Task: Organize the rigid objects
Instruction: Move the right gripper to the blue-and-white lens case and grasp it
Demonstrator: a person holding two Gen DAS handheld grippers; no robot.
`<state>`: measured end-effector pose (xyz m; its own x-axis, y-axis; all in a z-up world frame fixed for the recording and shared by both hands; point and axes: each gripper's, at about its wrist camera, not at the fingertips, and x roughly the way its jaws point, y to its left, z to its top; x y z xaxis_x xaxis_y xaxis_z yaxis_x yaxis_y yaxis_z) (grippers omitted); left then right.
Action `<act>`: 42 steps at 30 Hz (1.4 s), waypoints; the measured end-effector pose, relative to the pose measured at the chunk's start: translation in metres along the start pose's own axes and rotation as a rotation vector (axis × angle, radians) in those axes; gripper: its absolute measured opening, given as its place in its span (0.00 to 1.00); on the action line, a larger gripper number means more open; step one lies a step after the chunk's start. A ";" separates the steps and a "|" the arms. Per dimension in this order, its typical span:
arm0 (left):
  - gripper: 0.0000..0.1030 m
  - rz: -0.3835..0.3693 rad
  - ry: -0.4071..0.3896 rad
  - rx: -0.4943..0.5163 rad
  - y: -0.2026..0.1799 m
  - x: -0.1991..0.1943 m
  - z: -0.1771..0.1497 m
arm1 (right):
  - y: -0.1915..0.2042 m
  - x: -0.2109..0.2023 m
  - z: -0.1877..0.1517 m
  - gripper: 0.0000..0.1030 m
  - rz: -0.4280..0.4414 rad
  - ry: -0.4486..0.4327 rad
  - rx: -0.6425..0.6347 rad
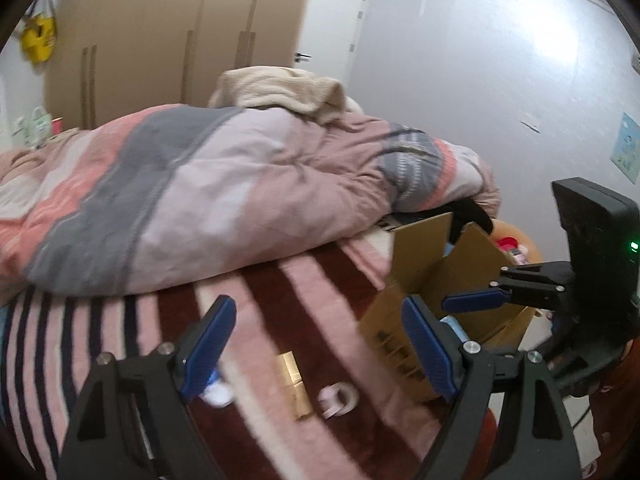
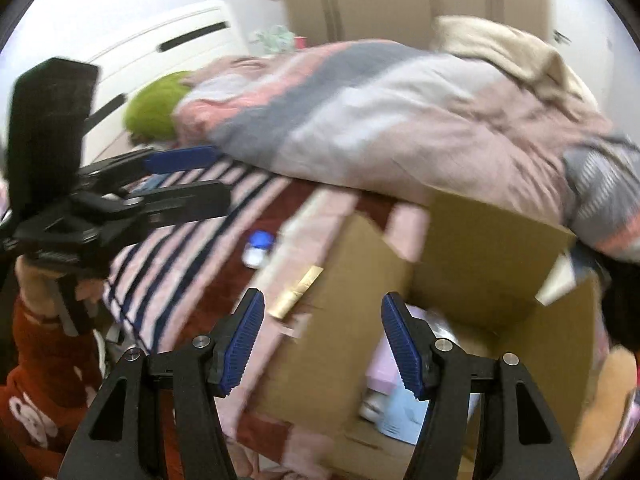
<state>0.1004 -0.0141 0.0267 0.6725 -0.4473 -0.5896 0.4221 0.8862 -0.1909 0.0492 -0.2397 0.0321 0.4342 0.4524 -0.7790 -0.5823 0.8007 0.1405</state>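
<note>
Both grippers, left (image 1: pixel 320 352) and right (image 2: pixel 322 344), are hanging wide and empty beside the box (image 2: pixel 472 264); the gold bar (image 1: pixel 295 384) looks stiff, light, graspable across its narrow sides.

Striped blanket (image 1: pixel 280 292) under everything in front of me, pink, dark red and navy bands. Bunched quilt (image 1: pixel 208 184) on it, pink, grey and lavender blocks, cream throw (image 1: pixel 280 88) heaped on top. Tan wardrobe (image 1: pixel 168 40) behind, white door (image 1: pixel 332 36) just beside it. Yellow toy guitar (image 1: pixel 38 40) hangs on the wall near the wardrobe. Green plush thing (image 2: pixel 154 108) at the quilt's far end, blurred. White drawers (image 2: pixel 168 48) behind it. Small poster (image 1: pixel 626 148) on the wall.
</note>
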 end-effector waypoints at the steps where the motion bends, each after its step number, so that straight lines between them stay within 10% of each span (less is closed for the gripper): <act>1: 0.80 0.013 -0.001 -0.004 0.007 -0.005 -0.005 | 0.016 0.007 0.003 0.56 0.016 0.001 -0.036; 11: 0.80 0.105 0.028 -0.124 0.092 -0.020 -0.071 | 0.095 0.125 0.002 0.56 0.067 0.100 -0.141; 22: 0.80 0.119 0.082 -0.211 0.138 -0.004 -0.115 | 0.069 0.237 -0.001 0.43 -0.028 0.154 -0.054; 27: 0.80 0.123 0.099 -0.226 0.146 0.000 -0.119 | 0.070 0.243 0.006 0.42 -0.011 0.101 -0.074; 29: 0.80 0.125 0.102 -0.233 0.148 0.002 -0.118 | 0.072 0.246 0.006 0.26 -0.022 0.103 -0.089; 42: 0.80 0.009 0.091 -0.252 0.122 0.005 -0.105 | 0.100 0.183 -0.001 0.25 0.104 0.016 -0.153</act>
<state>0.0912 0.1045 -0.0820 0.6131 -0.4371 -0.6581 0.2444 0.8971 -0.3681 0.0699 -0.0769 -0.0972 0.3555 0.5223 -0.7751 -0.7216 0.6805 0.1276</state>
